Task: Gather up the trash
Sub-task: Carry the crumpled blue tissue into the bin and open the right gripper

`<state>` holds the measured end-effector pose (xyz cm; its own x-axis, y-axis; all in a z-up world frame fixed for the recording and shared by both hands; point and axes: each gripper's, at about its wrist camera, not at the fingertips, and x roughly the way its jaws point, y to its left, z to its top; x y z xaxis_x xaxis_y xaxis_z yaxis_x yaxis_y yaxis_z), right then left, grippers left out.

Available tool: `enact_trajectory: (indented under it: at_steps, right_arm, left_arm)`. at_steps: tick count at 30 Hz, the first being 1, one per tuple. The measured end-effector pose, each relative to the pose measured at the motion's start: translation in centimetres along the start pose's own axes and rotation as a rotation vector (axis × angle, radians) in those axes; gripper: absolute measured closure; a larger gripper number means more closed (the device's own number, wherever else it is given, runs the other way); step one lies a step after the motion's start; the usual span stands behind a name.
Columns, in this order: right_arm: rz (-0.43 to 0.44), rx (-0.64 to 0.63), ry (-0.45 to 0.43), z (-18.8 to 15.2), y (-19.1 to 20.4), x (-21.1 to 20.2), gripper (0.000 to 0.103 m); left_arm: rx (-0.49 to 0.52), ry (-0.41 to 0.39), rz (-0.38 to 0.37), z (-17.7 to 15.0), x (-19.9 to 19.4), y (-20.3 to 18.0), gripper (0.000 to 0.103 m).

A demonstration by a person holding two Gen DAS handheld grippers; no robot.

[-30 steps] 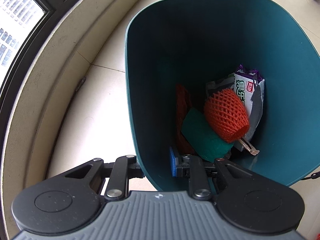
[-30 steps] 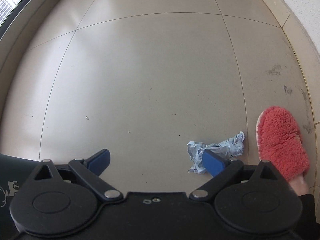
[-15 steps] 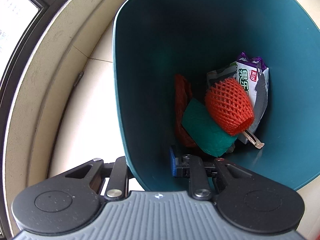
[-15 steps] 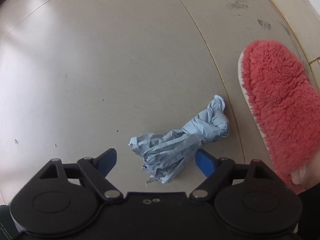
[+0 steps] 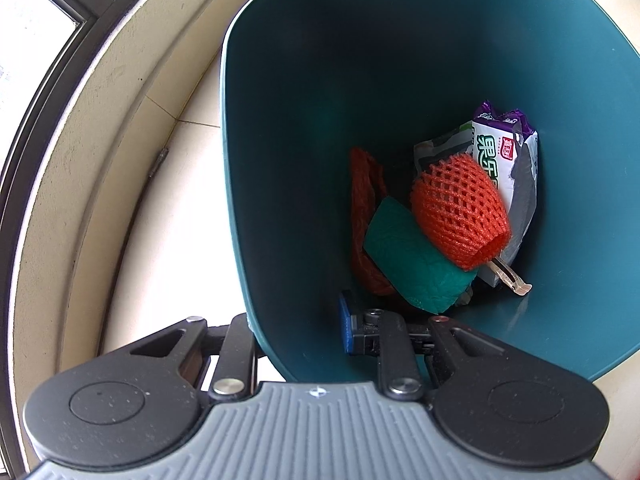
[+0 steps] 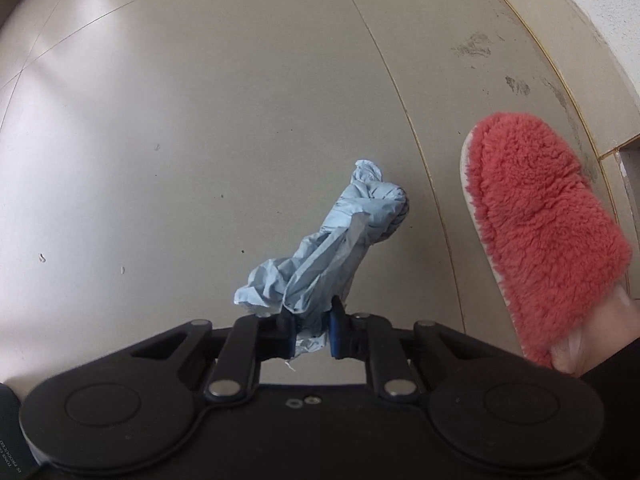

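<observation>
Bright daylight from window (image 5: 36, 36) (upper left); sharp, fisheye-bowed edges.

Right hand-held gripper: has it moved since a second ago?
Yes. The right hand-held gripper came down towards the floor tiles, jaws closing on the crumpled blue paper.

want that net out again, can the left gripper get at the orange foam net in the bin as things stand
Probably not: the left gripper is clamped on the bin's wall, so it is occupied. The orange foam net itself lies uncovered on top.
</observation>
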<state>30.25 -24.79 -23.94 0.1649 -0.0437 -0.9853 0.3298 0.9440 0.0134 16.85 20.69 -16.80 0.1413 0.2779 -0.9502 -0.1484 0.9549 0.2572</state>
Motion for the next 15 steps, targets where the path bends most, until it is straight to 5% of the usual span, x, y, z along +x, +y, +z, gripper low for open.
enact_trajectory:
  at_steps: [15]
  right_arm:
    - [0.346,-0.500,-0.174,-7.8,11.8,-21.6,0.091]
  left_arm:
    - [-0.042,-0.045,-0.044,-0.2,-1.6,1.6,0.081]
